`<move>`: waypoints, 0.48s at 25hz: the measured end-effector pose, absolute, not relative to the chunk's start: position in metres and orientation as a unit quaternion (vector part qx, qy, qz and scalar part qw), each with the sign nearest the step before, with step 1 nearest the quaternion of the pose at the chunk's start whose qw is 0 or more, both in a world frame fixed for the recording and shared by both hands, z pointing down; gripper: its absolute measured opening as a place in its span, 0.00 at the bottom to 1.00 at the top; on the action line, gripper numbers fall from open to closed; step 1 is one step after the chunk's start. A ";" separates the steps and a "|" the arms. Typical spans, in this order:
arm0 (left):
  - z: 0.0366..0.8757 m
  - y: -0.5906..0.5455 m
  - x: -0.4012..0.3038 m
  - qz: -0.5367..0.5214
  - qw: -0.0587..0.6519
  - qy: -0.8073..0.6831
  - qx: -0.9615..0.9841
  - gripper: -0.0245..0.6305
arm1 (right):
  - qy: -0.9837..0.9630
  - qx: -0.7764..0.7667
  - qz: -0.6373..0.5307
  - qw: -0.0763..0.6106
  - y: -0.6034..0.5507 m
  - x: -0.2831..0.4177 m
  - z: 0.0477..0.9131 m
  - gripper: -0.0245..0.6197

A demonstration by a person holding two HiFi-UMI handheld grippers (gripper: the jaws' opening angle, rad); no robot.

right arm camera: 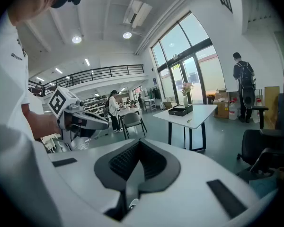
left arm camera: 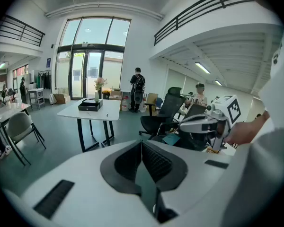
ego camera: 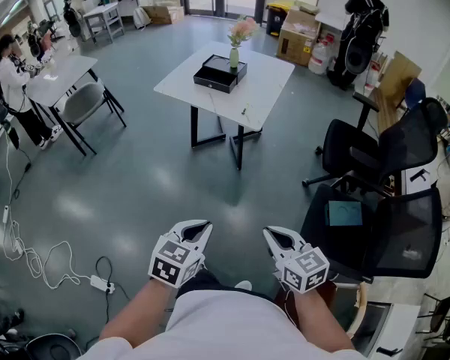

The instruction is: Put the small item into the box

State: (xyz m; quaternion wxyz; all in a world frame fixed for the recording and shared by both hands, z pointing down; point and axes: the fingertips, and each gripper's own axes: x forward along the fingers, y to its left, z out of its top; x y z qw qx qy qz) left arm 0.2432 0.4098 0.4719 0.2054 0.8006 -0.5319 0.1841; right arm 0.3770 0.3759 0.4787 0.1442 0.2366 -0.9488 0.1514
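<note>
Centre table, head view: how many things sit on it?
3: a black box toward the far side, a vase of flowers just behind it, and a small dark item alone near the near edge of the white table. Anything inside the box is hidden.

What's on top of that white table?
A black box, a vase of pink flowers by it, a small dark item near the edge. The box's contents can't be seen.

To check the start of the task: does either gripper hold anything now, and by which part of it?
Nothing is held. The left gripper and the right gripper each have their jaws shut together, with nothing between them.
</note>
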 end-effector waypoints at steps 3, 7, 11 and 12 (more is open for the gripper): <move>0.473 0.408 0.243 0.183 0.208 -0.532 0.800 0.06 | -0.949 0.235 0.151 0.147 0.378 0.377 0.482 0.06; 0.473 0.404 0.243 0.183 0.205 -0.527 0.804 0.06 | -0.948 0.239 0.151 0.148 0.374 0.377 0.484 0.06; 0.476 0.403 0.239 0.190 0.202 -0.523 0.806 0.06 | -0.947 0.241 0.153 0.149 0.372 0.372 0.484 0.06; 0.476 0.402 0.237 0.190 0.204 -0.523 0.805 0.06 | -0.947 0.241 0.151 0.150 0.371 0.370 0.484 0.06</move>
